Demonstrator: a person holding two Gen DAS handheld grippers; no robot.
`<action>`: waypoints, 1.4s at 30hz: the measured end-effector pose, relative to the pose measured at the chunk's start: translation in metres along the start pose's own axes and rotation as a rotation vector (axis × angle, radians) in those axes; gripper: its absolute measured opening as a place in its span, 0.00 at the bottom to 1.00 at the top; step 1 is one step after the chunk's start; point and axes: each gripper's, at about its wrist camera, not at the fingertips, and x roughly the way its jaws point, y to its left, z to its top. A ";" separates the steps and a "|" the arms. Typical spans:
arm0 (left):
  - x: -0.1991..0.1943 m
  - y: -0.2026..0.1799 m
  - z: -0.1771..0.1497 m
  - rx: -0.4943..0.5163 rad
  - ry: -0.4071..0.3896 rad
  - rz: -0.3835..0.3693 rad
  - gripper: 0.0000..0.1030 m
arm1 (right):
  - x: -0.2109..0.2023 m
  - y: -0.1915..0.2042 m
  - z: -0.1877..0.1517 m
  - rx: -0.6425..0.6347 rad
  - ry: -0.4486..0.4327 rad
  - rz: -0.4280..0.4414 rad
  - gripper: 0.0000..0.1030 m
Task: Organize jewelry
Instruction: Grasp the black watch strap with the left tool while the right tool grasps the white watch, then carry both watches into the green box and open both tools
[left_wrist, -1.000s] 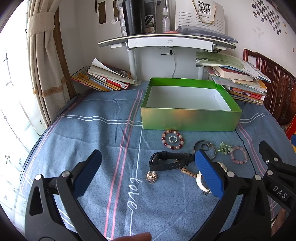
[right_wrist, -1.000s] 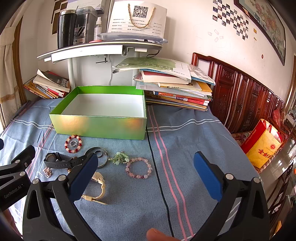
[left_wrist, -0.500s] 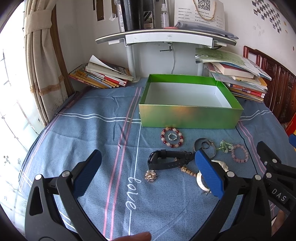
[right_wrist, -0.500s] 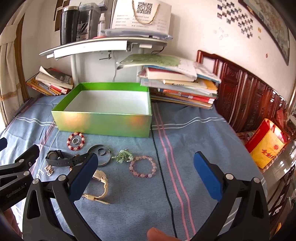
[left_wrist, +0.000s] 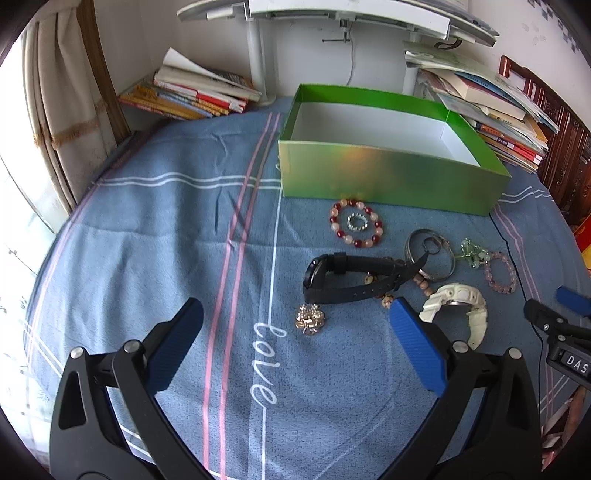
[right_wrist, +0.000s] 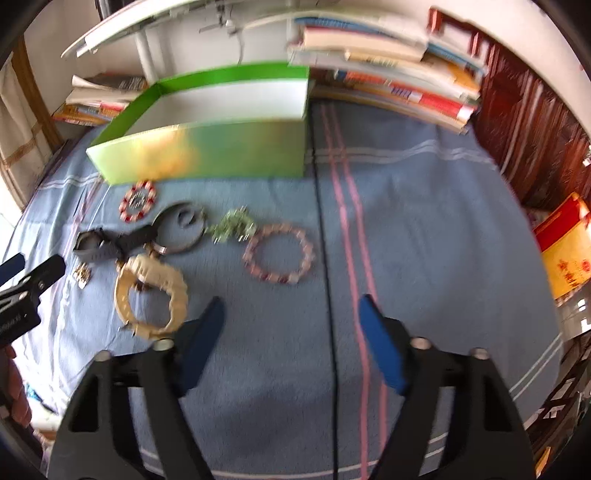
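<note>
An open green box (left_wrist: 391, 177) with a white inside stands on the blue cloth; it also shows in the right wrist view (right_wrist: 207, 147). In front of it lie a red-and-pink bead bracelet (left_wrist: 356, 228), a black watch (left_wrist: 354, 278), a gold brooch (left_wrist: 309, 319), a white watch (left_wrist: 458, 308), a silver bangle (left_wrist: 430, 254), a green charm (left_wrist: 471, 253) and a pink bead bracelet (right_wrist: 279, 253). My left gripper (left_wrist: 295, 343) is open and empty, just short of the brooch. My right gripper (right_wrist: 291, 332) is open and empty, near the pink bracelet.
Stacks of books (left_wrist: 192, 94) lie behind the box at the left and more books (right_wrist: 388, 66) at the right. A white shelf stand (left_wrist: 258, 55) rises behind. A curtain (left_wrist: 59, 122) hangs at the left. A dark wooden headboard (right_wrist: 528, 122) and a red-yellow bag (right_wrist: 565, 251) are at the right.
Both grippers have dropped and tilted down toward the jewelry, which now looks larger and closer. The right wrist view is blurred from motion. Nothing has been taken hold of.
</note>
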 end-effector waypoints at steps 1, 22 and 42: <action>0.003 0.001 -0.001 0.001 0.009 -0.014 0.96 | 0.002 0.001 0.000 0.002 0.008 0.020 0.60; 0.072 0.010 0.022 -0.034 0.194 -0.136 0.42 | 0.035 0.073 0.007 -0.192 0.067 0.142 0.16; 0.021 0.027 0.058 -0.030 0.043 -0.129 0.08 | -0.017 0.043 0.048 -0.145 -0.077 0.134 0.12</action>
